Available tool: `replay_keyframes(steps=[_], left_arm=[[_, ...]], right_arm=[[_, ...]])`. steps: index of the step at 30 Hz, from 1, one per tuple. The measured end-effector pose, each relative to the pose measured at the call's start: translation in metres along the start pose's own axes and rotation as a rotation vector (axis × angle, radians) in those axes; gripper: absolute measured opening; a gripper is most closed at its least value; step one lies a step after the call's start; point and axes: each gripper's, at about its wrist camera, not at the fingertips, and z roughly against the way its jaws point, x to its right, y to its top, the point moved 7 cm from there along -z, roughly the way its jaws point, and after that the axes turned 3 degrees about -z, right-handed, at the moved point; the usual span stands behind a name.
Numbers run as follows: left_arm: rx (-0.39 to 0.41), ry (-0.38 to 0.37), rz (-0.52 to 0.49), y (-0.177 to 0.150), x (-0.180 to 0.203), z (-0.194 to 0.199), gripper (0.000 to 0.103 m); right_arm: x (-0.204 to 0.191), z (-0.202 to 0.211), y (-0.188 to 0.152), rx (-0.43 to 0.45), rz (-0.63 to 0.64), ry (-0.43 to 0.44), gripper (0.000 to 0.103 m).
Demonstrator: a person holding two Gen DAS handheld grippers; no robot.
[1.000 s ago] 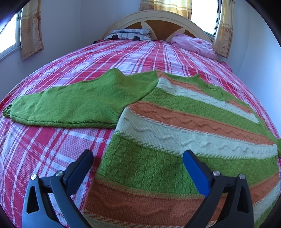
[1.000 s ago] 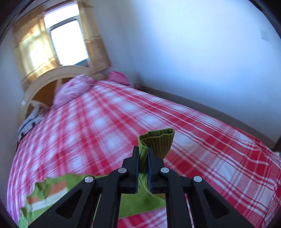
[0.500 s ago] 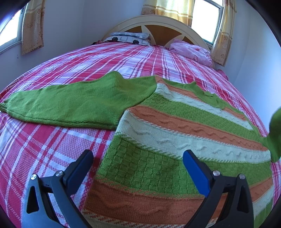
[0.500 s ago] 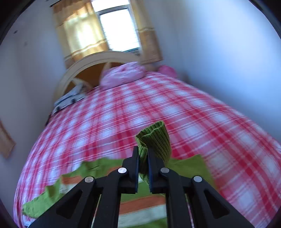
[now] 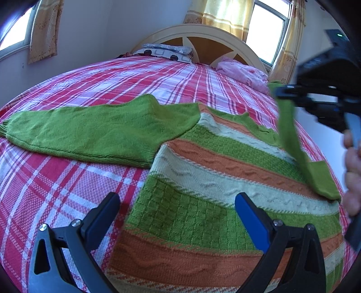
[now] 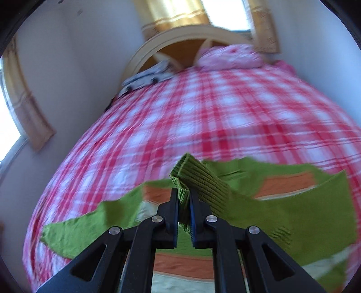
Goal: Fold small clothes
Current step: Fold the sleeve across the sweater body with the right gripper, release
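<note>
A red, pink and white plaid bedspread (image 5: pixel 94 180) covers the bed. At the far end stands an arched cream wooden headboard (image 5: pixel 196 33), with a grey-and-white patterned pillow (image 5: pixel 167 50) left and a crumpled pink pillow (image 5: pixel 243 73) right. Yellow patterned curtains (image 5: pixel 225 15) hang beside bright windows (image 5: pixel 268 33).

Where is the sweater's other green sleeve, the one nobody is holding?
In the left wrist view, the loose green knitted sleeve lies flat on the red plaid bedspread, stretching left from the striped green, orange and cream sweater.
</note>
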Motion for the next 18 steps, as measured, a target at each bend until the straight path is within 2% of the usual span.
replay_keyframes(steps=[5, 7, 10, 12, 13, 15, 16, 17, 18], left_arm=[[0.008, -0.011, 0.014, -0.001, -0.003, 0.001, 0.103], [0.001, 0.007, 0.027, -0.001, -0.006, 0.000, 0.102], [0.012, -0.010, 0.041, 0.000, -0.007, 0.002, 0.103], [0.009, -0.004, 0.028, -0.001, -0.005, 0.001, 0.103], [0.008, 0.001, 0.022, -0.001, -0.004, 0.001, 0.103], [0.008, -0.002, 0.023, -0.001, -0.004, 0.001, 0.103], [0.008, -0.003, 0.025, -0.001, -0.005, 0.001, 0.103], [0.009, -0.003, 0.025, -0.001, -0.004, 0.001, 0.103], [0.009, -0.001, 0.023, -0.001, -0.004, 0.001, 0.103]], right_arm=[[-0.032, -0.036, -0.023, -0.099, 0.058, 0.123, 0.008], [-0.037, -0.049, -0.032, -0.153, 0.060, 0.185, 0.008], [-0.039, -0.065, -0.042, -0.247, 0.011, 0.315, 0.014], [-0.040, -0.074, -0.051, -0.359, -0.068, 0.434, 0.030], [-0.041, -0.073, -0.052, -0.390, -0.108, 0.499, 0.031], [-0.040, -0.063, -0.048, -0.372, -0.117, 0.545, 0.031], [-0.036, -0.055, -0.044, -0.335, -0.103, 0.538, 0.031], [-0.030, -0.046, -0.039, -0.279, -0.084, 0.508, 0.031], [-0.019, -0.037, -0.036, -0.211, -0.050, 0.433, 0.031]])
